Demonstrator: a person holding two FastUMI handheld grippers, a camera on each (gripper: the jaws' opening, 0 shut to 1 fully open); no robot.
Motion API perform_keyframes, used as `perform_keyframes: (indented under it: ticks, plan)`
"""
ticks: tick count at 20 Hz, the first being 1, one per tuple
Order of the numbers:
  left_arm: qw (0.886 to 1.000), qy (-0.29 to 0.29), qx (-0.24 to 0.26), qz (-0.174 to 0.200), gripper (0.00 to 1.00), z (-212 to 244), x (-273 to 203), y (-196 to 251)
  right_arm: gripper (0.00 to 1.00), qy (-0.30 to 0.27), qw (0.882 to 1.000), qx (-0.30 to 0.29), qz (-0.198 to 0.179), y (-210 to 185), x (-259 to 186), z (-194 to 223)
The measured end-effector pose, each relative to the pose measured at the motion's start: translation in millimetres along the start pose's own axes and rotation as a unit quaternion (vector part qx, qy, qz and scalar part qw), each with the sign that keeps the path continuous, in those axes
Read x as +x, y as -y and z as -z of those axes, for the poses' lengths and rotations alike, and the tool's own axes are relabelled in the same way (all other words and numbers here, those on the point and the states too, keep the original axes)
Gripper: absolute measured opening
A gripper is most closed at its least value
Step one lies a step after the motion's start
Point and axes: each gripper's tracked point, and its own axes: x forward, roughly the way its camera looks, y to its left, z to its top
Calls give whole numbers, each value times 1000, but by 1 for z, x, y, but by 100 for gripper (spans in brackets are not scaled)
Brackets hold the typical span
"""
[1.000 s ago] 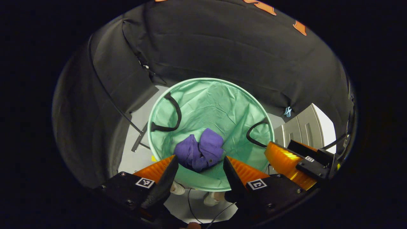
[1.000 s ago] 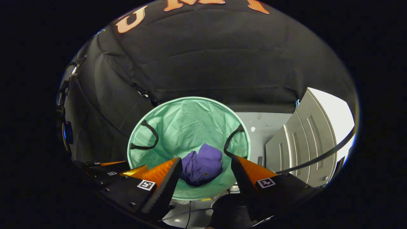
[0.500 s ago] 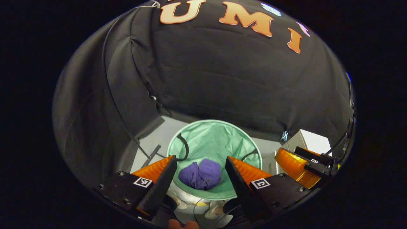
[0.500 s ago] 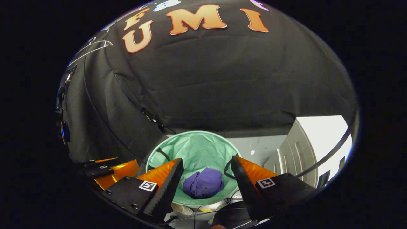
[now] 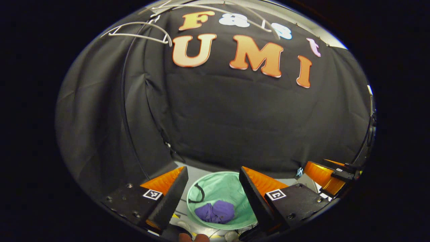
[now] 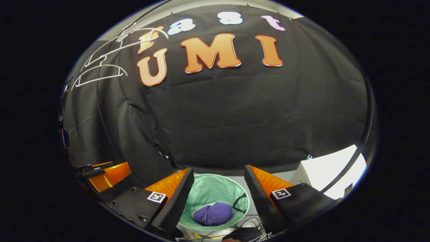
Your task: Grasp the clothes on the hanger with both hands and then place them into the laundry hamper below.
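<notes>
Black cloth walls the booth, with bare white wire hangers (image 5: pixel 141 30) high at the upper left. Both tools have risen well clear: the left gripper (image 5: pixel 213 195) and the right gripper (image 6: pixel 218 198) each hang with fingers spread wide and nothing between them. Far below, the crumpled purple garment (image 5: pixel 215 212) lies in the bottom of the round mint-green fabric hamper (image 5: pixel 231 191), so the drop looks finished. A second ago the hamper loomed large and close; now it sits small and low, and the hangers have come into sight.
</notes>
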Motion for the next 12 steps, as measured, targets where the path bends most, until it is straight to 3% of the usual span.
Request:
perform_keyframes:
  ticks: [10, 11, 12]
  plan:
    - [993, 113, 11, 17, 95, -62, -45, 7, 98, 87, 996, 5, 21, 21, -48, -52]
    - [993, 114, 9, 18, 94, -60, -49, 7, 94, 91, 996, 5, 21, 23, -51, -53]
    - [993, 115, 6, 18, 96, -61, -50, 7, 98, 95, 995, 6, 20, 23, -53, -56]
